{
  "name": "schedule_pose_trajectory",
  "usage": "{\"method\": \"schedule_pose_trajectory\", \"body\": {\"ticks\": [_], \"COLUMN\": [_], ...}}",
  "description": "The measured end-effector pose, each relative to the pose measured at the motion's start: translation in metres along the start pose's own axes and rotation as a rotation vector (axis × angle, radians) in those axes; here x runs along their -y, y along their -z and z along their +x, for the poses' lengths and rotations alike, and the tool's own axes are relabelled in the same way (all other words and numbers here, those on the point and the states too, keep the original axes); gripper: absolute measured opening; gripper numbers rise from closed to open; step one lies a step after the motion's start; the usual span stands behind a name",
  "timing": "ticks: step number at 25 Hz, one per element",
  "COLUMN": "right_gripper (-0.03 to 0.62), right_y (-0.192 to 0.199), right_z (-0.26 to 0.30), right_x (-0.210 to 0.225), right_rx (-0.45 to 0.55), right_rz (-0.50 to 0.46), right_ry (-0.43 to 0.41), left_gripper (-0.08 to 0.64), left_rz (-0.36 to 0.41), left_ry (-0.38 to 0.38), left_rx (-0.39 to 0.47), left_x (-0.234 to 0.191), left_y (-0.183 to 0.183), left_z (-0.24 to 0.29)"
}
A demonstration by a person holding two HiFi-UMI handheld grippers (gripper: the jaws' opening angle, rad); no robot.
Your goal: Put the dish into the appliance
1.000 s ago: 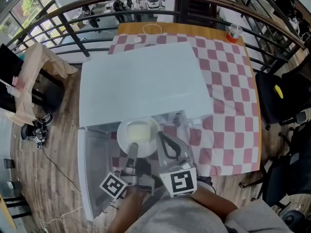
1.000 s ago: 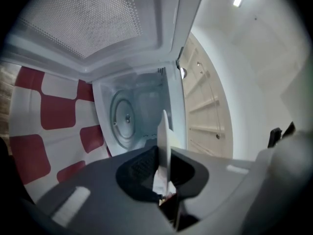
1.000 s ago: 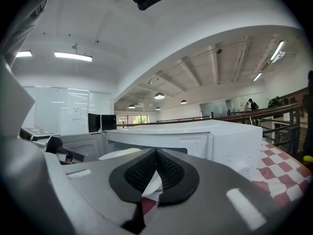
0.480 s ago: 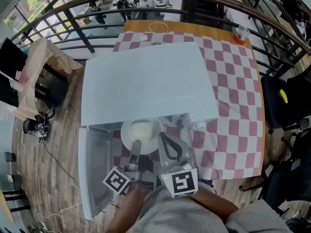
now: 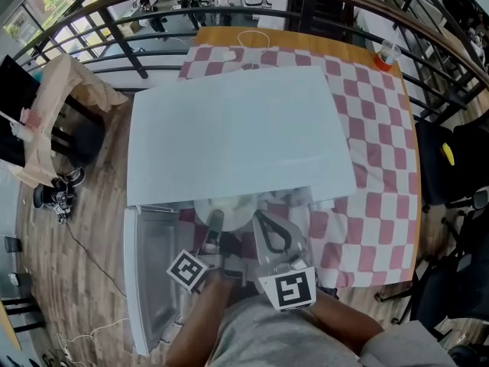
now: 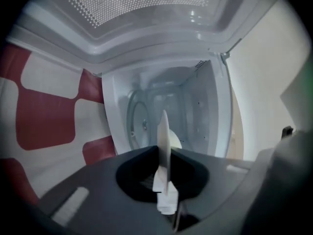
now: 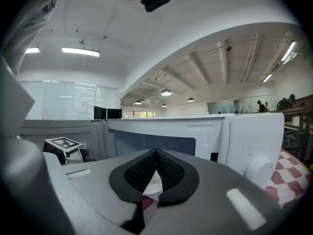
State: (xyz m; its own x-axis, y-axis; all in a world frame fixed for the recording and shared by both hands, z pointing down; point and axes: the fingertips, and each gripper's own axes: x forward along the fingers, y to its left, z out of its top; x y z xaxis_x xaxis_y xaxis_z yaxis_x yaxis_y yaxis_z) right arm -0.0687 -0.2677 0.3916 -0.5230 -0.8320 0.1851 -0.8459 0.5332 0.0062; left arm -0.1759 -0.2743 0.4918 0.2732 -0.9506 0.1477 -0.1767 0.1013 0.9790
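Close in: left gripper [image 6: 163, 156] jaws clenched on the rim of the plate [image 6: 163, 131], seen edge-on as a thin white blade between the pads. Right gripper [image 7: 156, 154] jaws pressed together, nothing between them

Left gripper view alone looks into the microwave [image 6: 195, 106] cavity: round turntable [image 6: 138, 124] inside, plate's far edge pointing into the opening, red-and-white tablecloth [image 6: 44, 111] off to one side. Right gripper view gives the microwave front from outside, plus the left gripper's marker cube [image 7: 63, 143]. Head view gives the layout: microwave [image 5: 229, 128] top from above, door [image 5: 149, 258] swung open at left, left gripper [image 5: 215, 222] and right gripper [image 5: 269, 232] side by side at the opening

Hard to read: in head view the plate [image 5: 229, 207] sits mostly under the microwave's front edge, only a pale sliver showing. Whether it touches the turntable cannot be told

Against a second ago: most of the plate's disc then lay clear of that edge. Left gripper has gone forward; right gripper about where it was
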Motion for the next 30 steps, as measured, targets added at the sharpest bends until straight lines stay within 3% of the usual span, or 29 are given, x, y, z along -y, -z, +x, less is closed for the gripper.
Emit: {"method": "schedule_pose_trajectory", "body": {"ticks": [12,21,25,30], "right_gripper": [-0.002,-0.002,-0.002,-0.002], "right_y": [0.009,0.013,0.014,0.019], "right_z": [0.009,0.007,0.008,0.007], "right_x": [-0.002,0.005,0.005,0.003], "right_rx": [-0.034,-0.049,-0.050,-0.070], "right_rz": [-0.011,0.001,0.002,0.008], "right_ry": [-0.009,0.009,0.012,0.013], "left_gripper": [0.028,0.028,0.026,0.035], "left_rz": [-0.059,-0.035,0.034,0.202], "left_ry": [-0.048,-0.076,-0.116,-0.182], "left_rx": [0.031,0.029,0.013,-0.024], "left_x": [-0.031,-0.038,-0.039,-0.037], "left_y": [-0.013,-0.014,-0.014,-0.019], "left_z": [0.037,0.041,0.040,0.038]}}
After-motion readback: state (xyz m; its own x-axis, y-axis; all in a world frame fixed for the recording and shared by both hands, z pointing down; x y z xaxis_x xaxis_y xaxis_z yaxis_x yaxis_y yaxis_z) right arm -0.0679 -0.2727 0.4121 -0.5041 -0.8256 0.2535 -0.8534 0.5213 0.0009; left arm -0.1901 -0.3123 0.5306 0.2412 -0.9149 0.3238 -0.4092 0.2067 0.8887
